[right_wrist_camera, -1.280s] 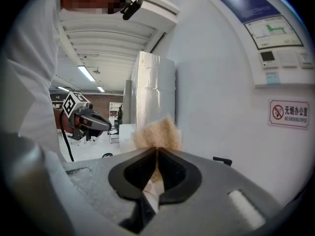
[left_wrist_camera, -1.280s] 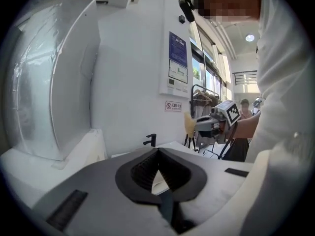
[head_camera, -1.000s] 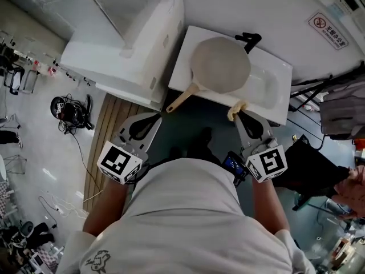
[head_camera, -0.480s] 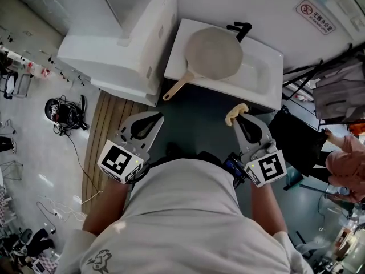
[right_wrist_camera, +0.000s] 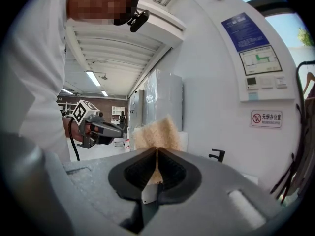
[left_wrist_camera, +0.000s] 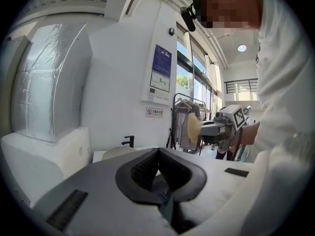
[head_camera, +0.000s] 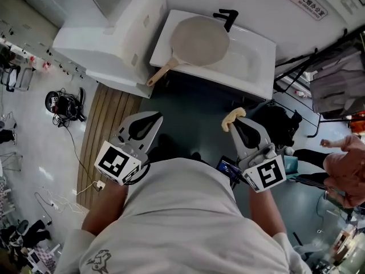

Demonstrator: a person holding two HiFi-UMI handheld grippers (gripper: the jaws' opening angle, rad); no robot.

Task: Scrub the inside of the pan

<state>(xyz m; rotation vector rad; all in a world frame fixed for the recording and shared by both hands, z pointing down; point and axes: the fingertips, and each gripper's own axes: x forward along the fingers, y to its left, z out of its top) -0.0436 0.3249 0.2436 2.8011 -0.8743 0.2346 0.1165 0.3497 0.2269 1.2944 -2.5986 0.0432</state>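
Observation:
A beige pan [head_camera: 199, 41] with a pale handle [head_camera: 159, 73] lies in the white sink [head_camera: 255, 68] at the top of the head view, under a black faucet [head_camera: 226, 17]. Both grippers are held well short of the sink, over the dark floor. My left gripper [head_camera: 156, 117] is shut with nothing between its jaws; its own view shows the closed pads [left_wrist_camera: 158, 154] and the pan [left_wrist_camera: 117, 153] far ahead. My right gripper [head_camera: 234, 119] is shut on a yellow sponge [head_camera: 232, 117], which sticks up from the jaws [right_wrist_camera: 155, 134].
A white appliance [head_camera: 108, 39] stands left of the sink, with a wooden slat mat [head_camera: 104, 131] and a cable bundle [head_camera: 64, 105] on the floor. A clothes rack [head_camera: 333, 76], a dark bag [head_camera: 281, 124] and another person [head_camera: 344, 167] are at the right.
Both grippers have drawn back from the sink's edge. The pan and sink now sit farther off, higher in the head view. The sponge stays in the right jaws.

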